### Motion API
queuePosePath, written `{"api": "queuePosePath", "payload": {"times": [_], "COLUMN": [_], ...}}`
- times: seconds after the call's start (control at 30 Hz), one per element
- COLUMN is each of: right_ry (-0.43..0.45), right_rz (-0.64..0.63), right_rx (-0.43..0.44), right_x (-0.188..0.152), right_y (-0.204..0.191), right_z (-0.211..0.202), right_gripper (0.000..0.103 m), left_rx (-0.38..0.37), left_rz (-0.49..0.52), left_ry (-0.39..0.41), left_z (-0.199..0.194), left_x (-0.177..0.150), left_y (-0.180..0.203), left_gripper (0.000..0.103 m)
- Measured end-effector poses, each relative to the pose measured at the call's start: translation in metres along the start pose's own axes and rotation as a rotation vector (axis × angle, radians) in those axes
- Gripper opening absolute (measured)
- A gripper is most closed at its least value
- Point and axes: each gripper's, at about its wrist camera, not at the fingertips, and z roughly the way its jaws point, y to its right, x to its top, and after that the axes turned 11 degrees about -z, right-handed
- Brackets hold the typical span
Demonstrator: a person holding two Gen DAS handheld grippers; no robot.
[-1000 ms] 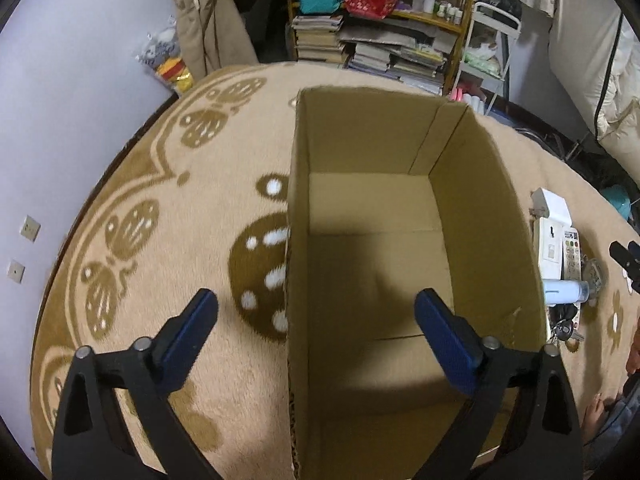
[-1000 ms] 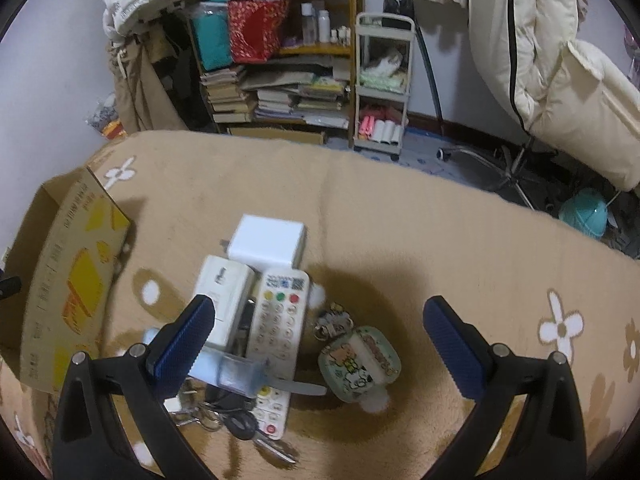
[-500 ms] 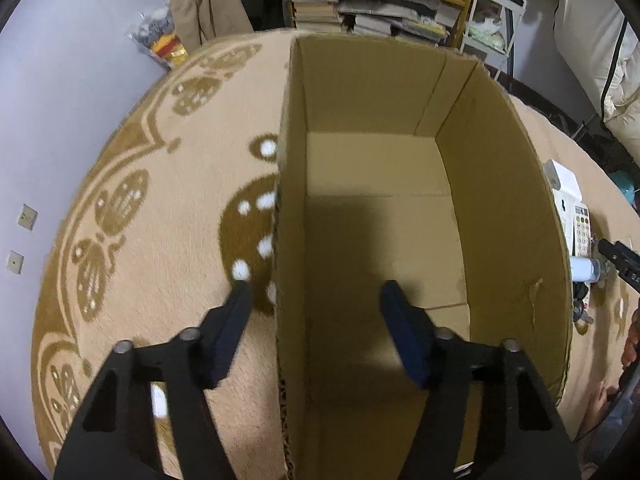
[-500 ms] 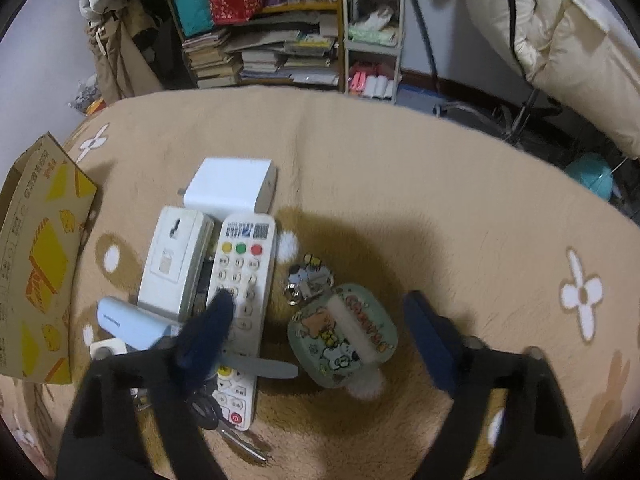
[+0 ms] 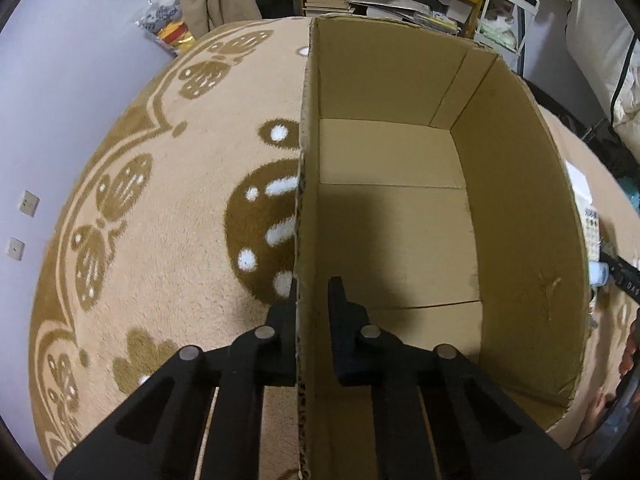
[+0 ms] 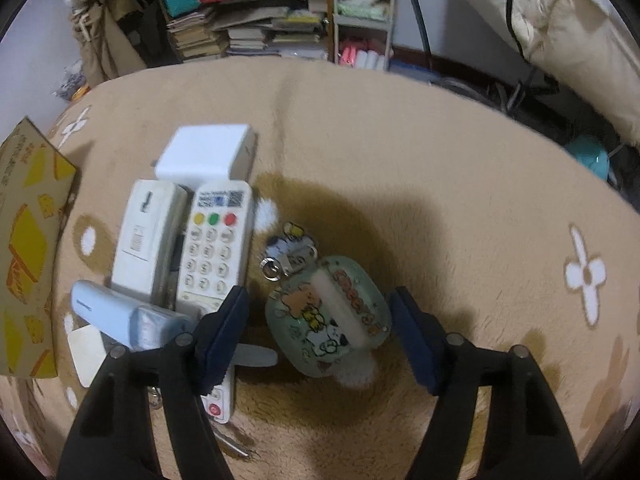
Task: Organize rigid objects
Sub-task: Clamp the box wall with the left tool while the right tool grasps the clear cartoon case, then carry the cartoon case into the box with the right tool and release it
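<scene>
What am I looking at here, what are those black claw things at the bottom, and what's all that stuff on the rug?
They are hand-held grabbers, one in each of a person's hands, each with a camera looking along its two fingers.

In the left view, the left gripper has closed its fingers on the side wall of an open cardboard box, one finger outside, one inside. No items show inside the box.

In the right view, the right gripper is open, its fingers on either side of a green cartoon case. Beside it on the patterned rug lie a white remote, a white handset, a white box and a pale blue tube.
</scene>
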Motion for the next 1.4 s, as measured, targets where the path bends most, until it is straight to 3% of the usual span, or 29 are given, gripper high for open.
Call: {"api": "queuePosePath", "payload": {"times": [0.13,0.37,0.77,1.0,1.2,1.4], "right_ry": [0.005,0.038,0.204,0.303,0.366,0.369], "right_rz": [0.024,0.081,0.102,-0.012,-0.149,-0.258], "right_rx": [-0.004,0.01,0.053,0.117,0.217,0.315], "right_x": [-0.001,-0.005,0.013,0.049,0.078,0.095], "right_y": [0.003,0.012,0.005,-0.043,-0.12,-0.188], "right_z": [0.004,-0.004,-0.054,-0.097,-0.128,-0.134], "right_gripper": [0.067,0.067,0.067,0.067,0.067,0.067], "left_rx": [-0.002,-0.002,-0.01,-0.011,-0.014,-0.018], "left_rz": [-0.002,0.014,0.004,0.013,0.016,0.016], "left_ry": [0.005,0.006,0.003,0.005,0.006,0.007], "left_z": [0.001,-0.001,0.001,0.001,0.002,0.002], "left_x": [0.0,0.0,0.0,0.001,0.001,0.0], "left_y": [-0.002,0.001,-0.002,-0.002,-0.002,-0.002], "left_gripper": [0.004,0.003,0.003,0.003,0.003,0.003]}}
